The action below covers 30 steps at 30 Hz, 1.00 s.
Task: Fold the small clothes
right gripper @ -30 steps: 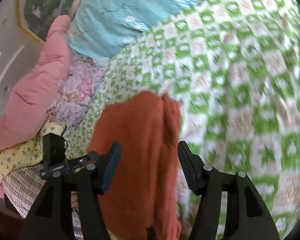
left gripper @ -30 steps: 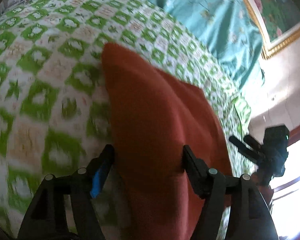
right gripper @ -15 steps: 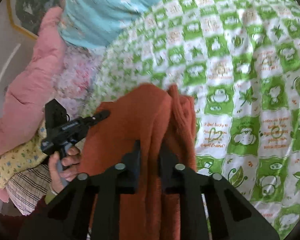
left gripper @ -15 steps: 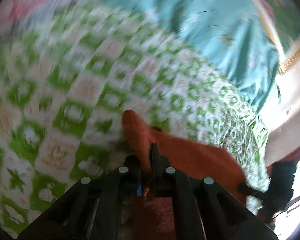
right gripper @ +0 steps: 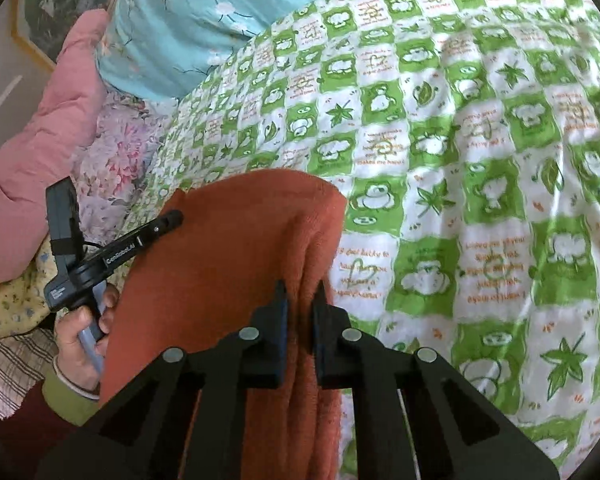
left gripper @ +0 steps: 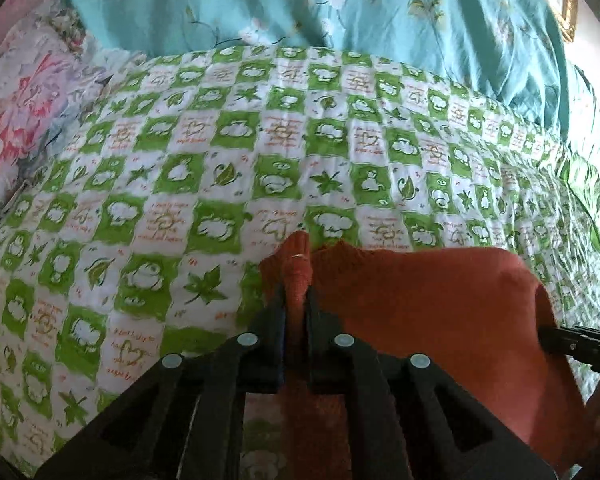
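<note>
A rust-orange knit garment [left gripper: 432, 304] is held up between both grippers over the green-and-white checked bedspread [left gripper: 220, 168]. My left gripper [left gripper: 297, 300] is shut on a bunched corner of it, which pokes out past the fingertips. My right gripper [right gripper: 300, 292] is shut on the other edge of the garment [right gripper: 236, 248], which drapes down to the left of the jaws. In the right wrist view the left gripper [right gripper: 168, 222] shows at the far side of the cloth, held by a hand. The right gripper [left gripper: 580, 344] shows at the right edge of the left wrist view.
A turquoise floral quilt [left gripper: 340, 12] lies along the far side of the bed. A pink padded blanket [right gripper: 32, 140] and a floral pillow [right gripper: 112, 160] lie at the left. Yellow printed and checked cloths [right gripper: 8, 316] lie by the hand. A framed picture [right gripper: 56, 4] hangs behind.
Both grippers were open around the garment one second ago; they have closed on its edges and lifted it off the bedspread, stretching it between them.
</note>
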Available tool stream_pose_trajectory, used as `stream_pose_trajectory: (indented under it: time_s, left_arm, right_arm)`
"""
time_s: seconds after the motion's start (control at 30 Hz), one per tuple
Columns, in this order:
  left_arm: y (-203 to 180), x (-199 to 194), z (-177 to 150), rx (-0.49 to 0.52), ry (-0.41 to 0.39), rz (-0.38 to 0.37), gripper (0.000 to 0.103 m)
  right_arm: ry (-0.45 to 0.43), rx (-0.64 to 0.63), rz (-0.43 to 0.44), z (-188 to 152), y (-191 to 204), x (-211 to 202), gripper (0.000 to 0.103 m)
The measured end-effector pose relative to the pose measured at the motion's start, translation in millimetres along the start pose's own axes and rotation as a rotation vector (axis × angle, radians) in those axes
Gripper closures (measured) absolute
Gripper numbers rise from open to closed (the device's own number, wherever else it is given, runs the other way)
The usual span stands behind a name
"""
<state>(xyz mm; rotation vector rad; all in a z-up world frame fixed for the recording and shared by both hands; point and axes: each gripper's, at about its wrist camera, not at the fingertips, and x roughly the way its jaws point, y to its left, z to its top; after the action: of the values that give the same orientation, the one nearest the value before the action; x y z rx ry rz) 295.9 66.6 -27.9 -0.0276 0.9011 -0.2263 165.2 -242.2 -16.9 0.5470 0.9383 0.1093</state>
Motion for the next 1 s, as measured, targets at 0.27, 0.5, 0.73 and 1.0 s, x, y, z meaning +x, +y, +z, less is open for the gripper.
stream_pose_trajectory:
  time_s: [0.27, 0.5, 0.73, 1.0]
  left_arm:
    - [14, -75, -23, -0.076, -0.036, -0.087, 0.083]
    - [-8, -131, -88, -0.114, -0.023, -0.199, 0.073]
    - [-21, -127, -106, -0.138, 0.014, -0.167, 0.076]
    - [-44, -137, -107, -0.051, -0.019, -0.252, 0.076]
  right_arm:
    - [-0.035, 0.075, 0.011, -2, -4, -22, 0.066]
    - [-0.083, 0.07, 0.039, -30, 7, -67, 0.066]
    - [-0.055, 0.087, 0.027, -73, 11, -80, 0.066]
    - [-0.016, 0.084, 0.009, -98, 13, -77, 0.066]
